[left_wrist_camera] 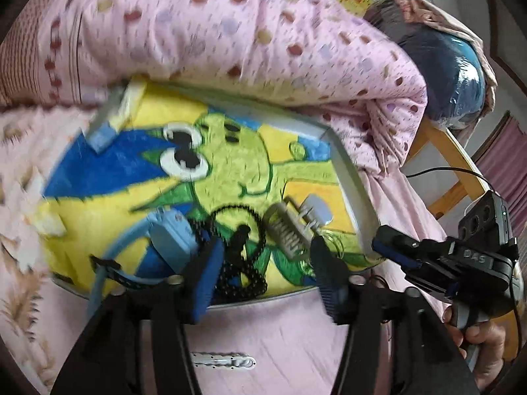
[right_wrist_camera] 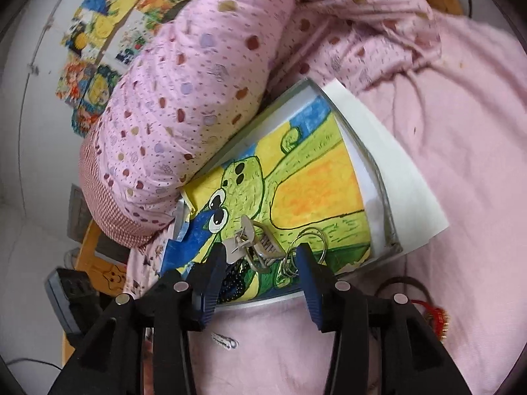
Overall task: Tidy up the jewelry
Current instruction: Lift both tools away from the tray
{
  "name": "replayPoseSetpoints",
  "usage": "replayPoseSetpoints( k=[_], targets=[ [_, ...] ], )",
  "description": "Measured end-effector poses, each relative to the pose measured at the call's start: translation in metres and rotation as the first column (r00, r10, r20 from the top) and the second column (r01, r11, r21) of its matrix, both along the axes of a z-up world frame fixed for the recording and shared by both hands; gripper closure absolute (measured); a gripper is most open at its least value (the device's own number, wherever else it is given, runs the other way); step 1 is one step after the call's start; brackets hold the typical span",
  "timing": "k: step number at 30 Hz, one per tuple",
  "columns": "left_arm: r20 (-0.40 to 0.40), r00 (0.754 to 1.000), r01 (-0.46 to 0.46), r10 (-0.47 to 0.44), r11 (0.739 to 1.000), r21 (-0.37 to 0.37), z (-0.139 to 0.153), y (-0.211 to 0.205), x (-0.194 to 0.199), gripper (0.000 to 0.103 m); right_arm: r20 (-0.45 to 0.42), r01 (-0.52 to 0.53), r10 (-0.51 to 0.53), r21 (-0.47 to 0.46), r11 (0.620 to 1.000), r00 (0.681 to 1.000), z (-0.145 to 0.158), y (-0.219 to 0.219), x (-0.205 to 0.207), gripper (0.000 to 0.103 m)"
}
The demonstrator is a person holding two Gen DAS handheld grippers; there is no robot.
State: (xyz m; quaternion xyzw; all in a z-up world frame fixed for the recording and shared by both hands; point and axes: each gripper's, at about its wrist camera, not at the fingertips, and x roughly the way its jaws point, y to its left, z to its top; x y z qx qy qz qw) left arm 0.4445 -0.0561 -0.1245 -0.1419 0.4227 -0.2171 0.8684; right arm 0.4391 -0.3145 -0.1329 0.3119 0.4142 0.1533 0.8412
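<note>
A board with a yellow, green and blue cartoon drawing [left_wrist_camera: 230,151] lies on the pink bed and holds the jewelry. On it are a black bead necklace [left_wrist_camera: 243,256], a grey claw hair clip [left_wrist_camera: 293,227], thin metal rings [left_wrist_camera: 332,243] and a light blue band with a clasp [left_wrist_camera: 171,237]. My left gripper [left_wrist_camera: 263,273] is open, its fingers either side of the necklace. My right gripper [right_wrist_camera: 260,270] is open over the hair clip [right_wrist_camera: 253,243] and the rings [right_wrist_camera: 306,243]; it also shows in the left wrist view [left_wrist_camera: 395,250]. A white beaded bracelet [left_wrist_camera: 224,360] lies on the sheet.
A pink spotted quilt [left_wrist_camera: 230,33] is piled against the board's far edge. A white sheet of paper [right_wrist_camera: 395,177] sticks out under the board. A red tassel and dark cord [right_wrist_camera: 434,316] lie on the sheet. A wooden chair [left_wrist_camera: 444,164] with a blue bundle stands beside the bed.
</note>
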Motion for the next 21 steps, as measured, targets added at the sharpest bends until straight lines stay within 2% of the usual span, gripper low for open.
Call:
replayPoseSetpoints(
  k=[2,3,4,10,11,12,14,18,21],
  targets=[
    [0.025,1.000,-0.008,0.007,1.000,0.019,0.008,-0.001,-0.004,0.045,0.024,-0.007,0.008,-0.039,0.999,1.000,0.011,0.001,-0.009,0.060],
    [0.036,0.999,-0.014,0.013,1.000,0.023,0.013,-0.001,-0.005,0.038,0.040,-0.009,0.012,-0.067,0.998,0.999,0.019,0.001,-0.015,0.056],
    [0.049,0.999,-0.021,0.020,1.000,0.021,0.017,0.000,-0.008,0.036,0.054,-0.006,0.011,-0.095,0.995,0.998,0.025,0.002,-0.021,0.048],
    [0.125,0.991,-0.059,0.050,0.996,0.067,0.047,0.001,-0.032,0.035,0.156,0.010,0.034,-0.270,0.963,0.987,0.066,0.011,-0.064,0.028],
    [0.147,0.988,-0.068,0.055,0.995,0.079,0.054,0.002,-0.040,0.028,0.167,0.014,0.036,-0.285,0.959,0.985,0.071,0.012,-0.071,0.027],
    [0.162,0.985,-0.074,0.060,0.994,0.086,0.059,0.002,-0.047,0.014,0.179,0.020,0.035,-0.297,0.955,0.983,0.076,0.013,-0.078,0.024],
    [0.208,0.973,-0.113,0.096,0.991,0.075,0.070,0.005,-0.064,0.004,0.204,0.037,0.033,-0.332,0.943,0.978,0.086,0.016,-0.096,0.022],
    [0.238,0.964,-0.139,0.120,0.988,0.061,0.083,0.008,-0.096,0.004,0.257,0.070,0.038,-0.400,0.914,0.966,0.104,0.023,-0.130,0.009],
    [0.273,0.951,-0.172,0.144,0.982,0.080,0.089,0.012,-0.124,0.004,0.296,0.090,0.051,-0.444,0.891,0.954,0.116,0.028,-0.157,0.004]
  ],
)
